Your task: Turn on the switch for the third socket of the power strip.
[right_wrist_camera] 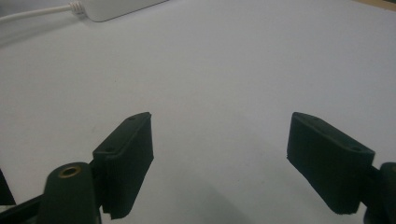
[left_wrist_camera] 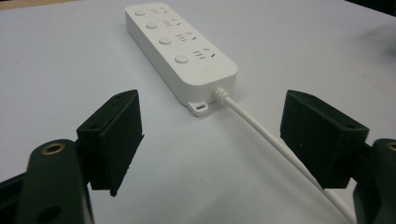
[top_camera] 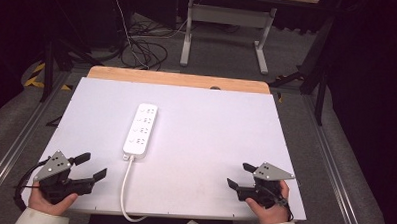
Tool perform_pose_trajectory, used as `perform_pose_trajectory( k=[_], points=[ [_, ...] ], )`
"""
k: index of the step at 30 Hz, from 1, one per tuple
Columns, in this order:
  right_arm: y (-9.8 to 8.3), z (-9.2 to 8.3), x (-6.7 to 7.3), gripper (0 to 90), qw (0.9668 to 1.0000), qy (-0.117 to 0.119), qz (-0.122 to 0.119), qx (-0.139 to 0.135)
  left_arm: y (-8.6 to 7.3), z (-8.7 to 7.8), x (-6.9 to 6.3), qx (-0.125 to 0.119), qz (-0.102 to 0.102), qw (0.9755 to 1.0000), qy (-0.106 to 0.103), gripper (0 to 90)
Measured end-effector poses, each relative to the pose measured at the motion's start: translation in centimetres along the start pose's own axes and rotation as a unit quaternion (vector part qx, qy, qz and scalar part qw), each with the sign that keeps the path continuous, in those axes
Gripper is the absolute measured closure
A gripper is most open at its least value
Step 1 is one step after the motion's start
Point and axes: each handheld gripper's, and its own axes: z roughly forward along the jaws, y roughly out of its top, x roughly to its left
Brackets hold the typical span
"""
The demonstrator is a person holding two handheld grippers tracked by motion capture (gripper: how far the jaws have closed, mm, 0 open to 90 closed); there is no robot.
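A white power strip [top_camera: 141, 129] with several sockets lies lengthwise on the white table [top_camera: 211, 132], left of centre. Its white cable [top_camera: 125, 189] runs off the near edge. My left gripper [top_camera: 93, 167] rests at the near left corner, held by a hand, jaws wide apart with nothing between them. In the left gripper view the power strip [left_wrist_camera: 180, 49] lies ahead of the left gripper [left_wrist_camera: 212, 140] and the cable [left_wrist_camera: 275, 142] passes close to the right jaw. My right gripper [top_camera: 238, 175] sits at the near right, open and empty, and in the right gripper view the right gripper [right_wrist_camera: 219, 163] faces bare table.
A wooden strip [top_camera: 177, 80] borders the table's far edge. Beyond it stand a white desk frame [top_camera: 224, 28] and tangled cables on the floor [top_camera: 143, 52]. Metal rails [top_camera: 15, 150] run along both sides of the table.
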Motion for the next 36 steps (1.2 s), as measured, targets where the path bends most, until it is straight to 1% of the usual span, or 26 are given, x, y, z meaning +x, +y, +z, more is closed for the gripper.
perform_pose_trajectory(
  k=[2,4,8,9,11,13,15,17,20,22,23,25,27,32,36],
  points=[
    [0.0,0.0,0.0,23.6,1.0,0.001,0.0,0.0,0.0,-0.1,0.0,-0.002,-0.011,0.9999,-0.004,21.6],
    [0.0,0.0,0.0,23.6,1.0,0.001,-0.001,0.001,0.0,-0.1,0.1,-0.003,-0.012,0.9999,-0.004,21.6],
    [0.0,0.0,0.0,23.6,1.0,0.001,-0.001,-0.001,0.1,-0.1,-0.1,-0.005,-0.006,1.0,0.001,21.5],
    [0.0,0.1,0.0,23.7,1.0,0.001,-0.001,0.0,0.1,-0.1,-0.1,-0.003,0.0,1.0,0.003,21.6],
    [0.0,0.1,0.0,23.7,1.0,0.002,-0.001,0.0,0.1,-0.2,-0.1,-0.002,0.005,1.0,0.004,21.6],
    [0.0,0.1,0.0,23.7,1.0,0.002,-0.002,0.001,0.1,-0.2,-0.2,-0.003,0.002,1.0,0.002,21.6],
    [0.0,0.0,0.0,23.7,1.0,0.002,-0.002,-0.001,0.1,-0.2,-0.1,-0.003,0.005,1.0,0.004,21.6],
    [0.0,0.0,0.0,23.7,1.0,0.002,-0.002,-0.001,0.2,-0.2,-0.1,-0.003,-0.002,1.0,0.002,21.6],
    [0.0,0.1,0.0,23.7,1.0,0.003,-0.002,0.001,0.3,-0.2,0.0,0.001,-0.004,1.0,0.001,21.6],
    [0.0,0.0,0.0,23.7,1.0,0.003,-0.001,-0.001,0.3,-0.1,0.0,0.003,-0.01,0.9999,-0.001,21.6],
    [0.0,0.0,0.0,23.7,1.0,0.003,0.0,-0.001,0.5,-0.1,-0.1,0.006,-0.01,0.9999,-0.001,21.6],
    [0.0,0.1,0.0,23.7,1.0,0.003,0.0,-0.001,0.6,-0.1,-0.2,0.005,-0.012,0.9999,-0.002,21.6],
    [0.0,0.1,0.0,23.9,1.0,0.004,0.0,0.0,0.9,-0.2,-0.3,0.006,-0.008,1.0,0.0,21.6],
    [0.0,0.1,0.1,24.0,1.0,0.005,0.0,0.001,1.7,-0.3,-0.4,0.008,-0.008,0.9999,0.001,22.6],
    [0.0,0.1,0.1,24.0,1.0,0.005,0.001,0.002,2.4,0.0,-0.5,0.016,-0.002,0.9999,0.002,23.3]
  ],
)
